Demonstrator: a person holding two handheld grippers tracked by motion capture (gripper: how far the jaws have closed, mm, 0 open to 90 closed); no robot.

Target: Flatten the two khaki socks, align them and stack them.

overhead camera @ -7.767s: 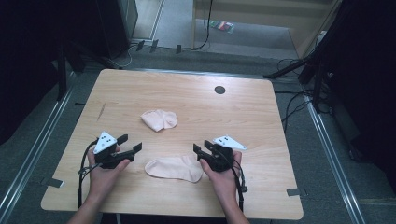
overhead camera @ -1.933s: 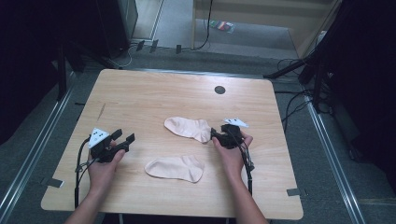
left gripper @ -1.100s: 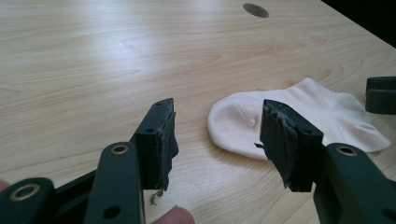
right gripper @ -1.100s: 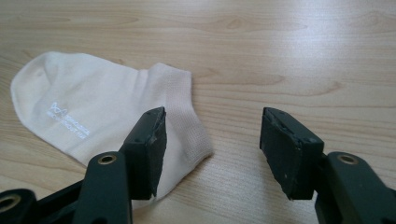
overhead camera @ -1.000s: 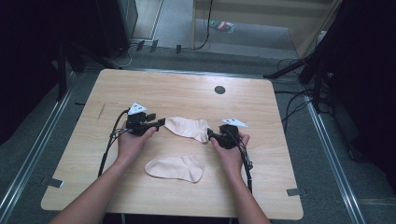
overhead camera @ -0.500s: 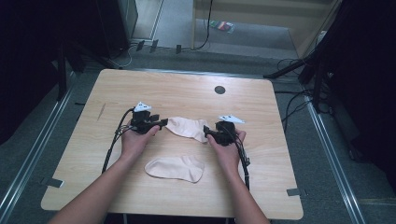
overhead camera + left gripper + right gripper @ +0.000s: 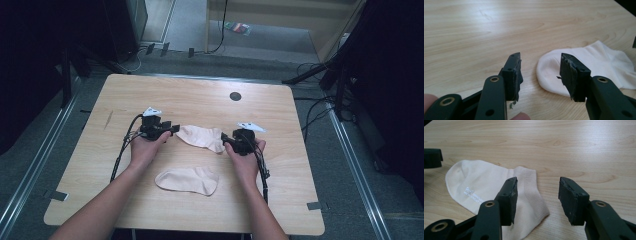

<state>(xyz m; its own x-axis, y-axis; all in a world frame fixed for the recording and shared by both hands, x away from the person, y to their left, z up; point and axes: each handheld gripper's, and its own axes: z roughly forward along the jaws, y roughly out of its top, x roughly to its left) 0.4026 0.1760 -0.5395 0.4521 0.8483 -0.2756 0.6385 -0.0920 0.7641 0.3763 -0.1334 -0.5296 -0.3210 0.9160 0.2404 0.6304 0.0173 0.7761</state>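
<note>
A cream ankle sock point(image 7: 202, 137) lies flat mid-table between both grippers. My left gripper point(image 7: 172, 129) stands at its toe end. In the left gripper view the rounded toe point(image 7: 584, 60) lies just ahead of and partly between the jaws, which have been closing a little; the pads are apart from the cloth. My right gripper point(image 7: 226, 141) is at the ribbed cuff end. Its jaws have just been closing, with the cuff edge point(image 7: 531, 192) between them, unpressed. A second cream sock point(image 7: 187, 180) lies flat nearer the front edge.
The wooden table point(image 7: 150, 95) has a round black hole point(image 7: 235, 96) at the far middle. Cables trail from both grippers back along the forearms. Metal rails and grey floor surround the table, with dark equipment to the left and right.
The far sock, once bunched at the left, now lies flat mid-table. My left hand came from the left side to its toe. Both grippers have edged in towards its ends.
</note>
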